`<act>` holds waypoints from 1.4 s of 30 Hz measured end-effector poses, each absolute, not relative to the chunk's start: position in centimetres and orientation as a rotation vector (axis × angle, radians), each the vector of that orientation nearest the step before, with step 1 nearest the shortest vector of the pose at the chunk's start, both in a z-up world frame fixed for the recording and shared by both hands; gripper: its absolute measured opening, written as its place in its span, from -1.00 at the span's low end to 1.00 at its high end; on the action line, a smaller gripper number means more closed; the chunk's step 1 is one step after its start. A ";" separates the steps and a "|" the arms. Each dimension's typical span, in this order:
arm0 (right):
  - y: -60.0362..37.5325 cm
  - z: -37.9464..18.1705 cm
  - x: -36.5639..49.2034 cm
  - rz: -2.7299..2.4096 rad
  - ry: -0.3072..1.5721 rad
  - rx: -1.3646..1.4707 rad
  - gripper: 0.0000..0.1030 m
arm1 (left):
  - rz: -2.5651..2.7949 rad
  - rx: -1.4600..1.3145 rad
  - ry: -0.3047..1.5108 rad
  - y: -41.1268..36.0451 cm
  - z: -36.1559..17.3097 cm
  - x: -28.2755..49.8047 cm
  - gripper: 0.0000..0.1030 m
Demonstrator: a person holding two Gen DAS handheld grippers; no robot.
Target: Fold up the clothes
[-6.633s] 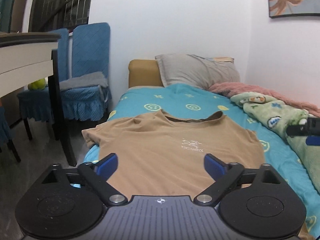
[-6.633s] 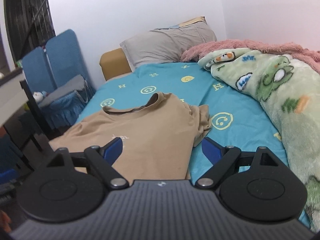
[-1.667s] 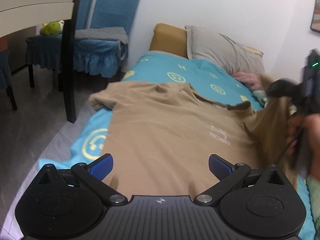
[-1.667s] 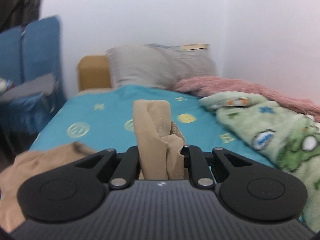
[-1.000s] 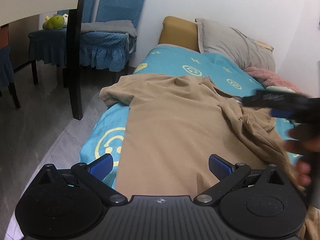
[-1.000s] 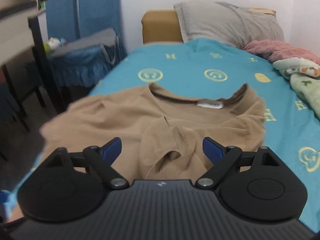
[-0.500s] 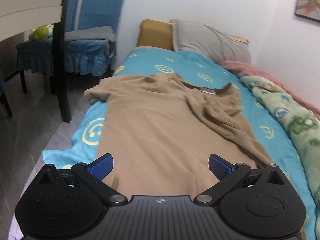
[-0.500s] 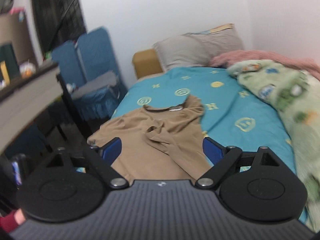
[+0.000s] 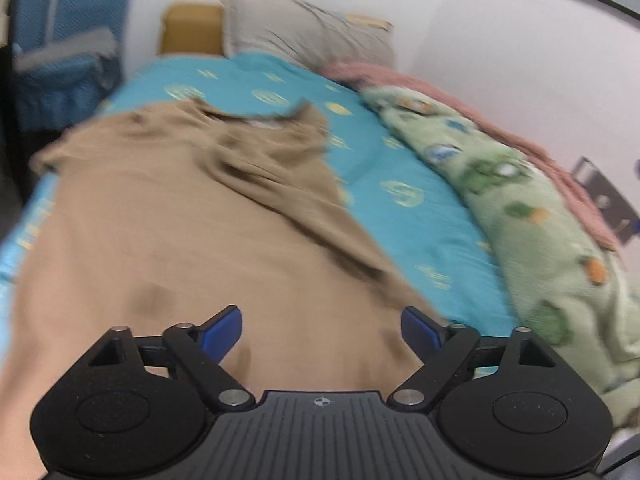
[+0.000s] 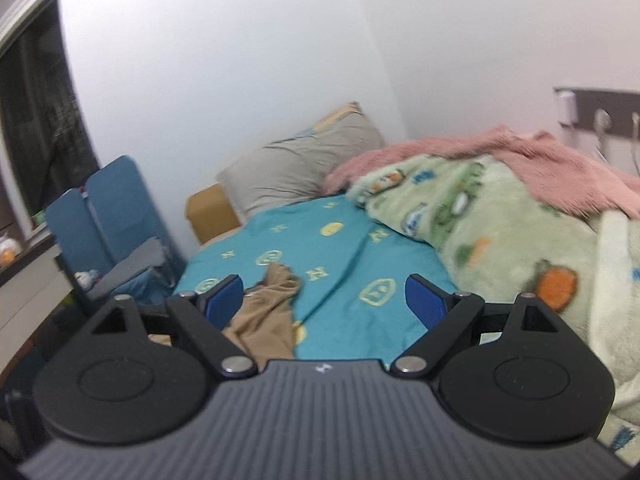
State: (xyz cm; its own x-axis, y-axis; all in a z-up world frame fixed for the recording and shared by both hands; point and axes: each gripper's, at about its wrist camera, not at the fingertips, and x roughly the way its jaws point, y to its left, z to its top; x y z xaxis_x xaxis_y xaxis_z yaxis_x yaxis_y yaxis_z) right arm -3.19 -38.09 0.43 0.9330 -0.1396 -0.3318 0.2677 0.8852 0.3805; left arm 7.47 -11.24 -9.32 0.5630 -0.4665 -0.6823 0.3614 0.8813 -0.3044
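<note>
A tan t-shirt (image 9: 168,216) lies spread on the teal bed sheet (image 9: 404,208), collar toward the pillow, with its right sleeve folded in over the chest. My left gripper (image 9: 321,330) is open and empty, hovering over the shirt's lower hem near its right edge. My right gripper (image 10: 323,300) is open and empty, held above the bed; only a bunched part of the shirt (image 10: 266,312) shows by its left finger. The left wrist view is motion-blurred.
A green cartoon blanket (image 9: 532,216) and pink blanket (image 10: 472,152) lie along the bed's right side by the wall. A grey pillow (image 9: 304,36) sits at the head. Blue-covered chairs (image 10: 108,216) stand left of the bed.
The right gripper let go of the sleeve after folding it inward, then pulled back and swung right. The left gripper moved right and closer over the shirt's lower part.
</note>
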 end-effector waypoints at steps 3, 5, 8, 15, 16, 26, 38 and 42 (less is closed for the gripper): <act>-39.8 -0.5 -3.4 -0.253 0.300 0.495 0.74 | -0.568 -0.175 0.894 -16.0 -10.0 6.8 0.49; -40.6 -1.1 -3.6 -0.275 0.292 0.528 0.73 | -0.619 -0.171 0.923 -19.4 -10.7 6.3 0.46; -41.3 -1.7 -3.6 -0.295 0.286 0.543 0.74 | -0.628 -0.062 0.955 -23.6 -12.3 5.6 0.44; -41.8 -2.8 -3.2 -0.302 0.319 0.581 0.74 | -0.508 0.133 0.983 -27.3 -16.6 5.1 -0.56; -41.8 -2.8 -3.2 -0.302 0.322 0.582 0.74 | -0.515 0.107 0.996 -26.9 -16.5 5.4 -0.80; -41.6 -3.1 -2.9 -0.298 0.357 0.582 0.73 | -0.682 -0.361 1.113 -16.2 -11.8 8.0 -0.89; -39.2 -2.9 -1.3 -0.271 0.449 0.475 0.74 | -0.456 -0.592 1.257 -4.0 -16.1 10.5 -0.58; -38.0 -2.9 -0.7 -0.264 0.484 0.427 0.74 | -0.489 -0.613 1.270 -4.6 -16.6 10.6 0.16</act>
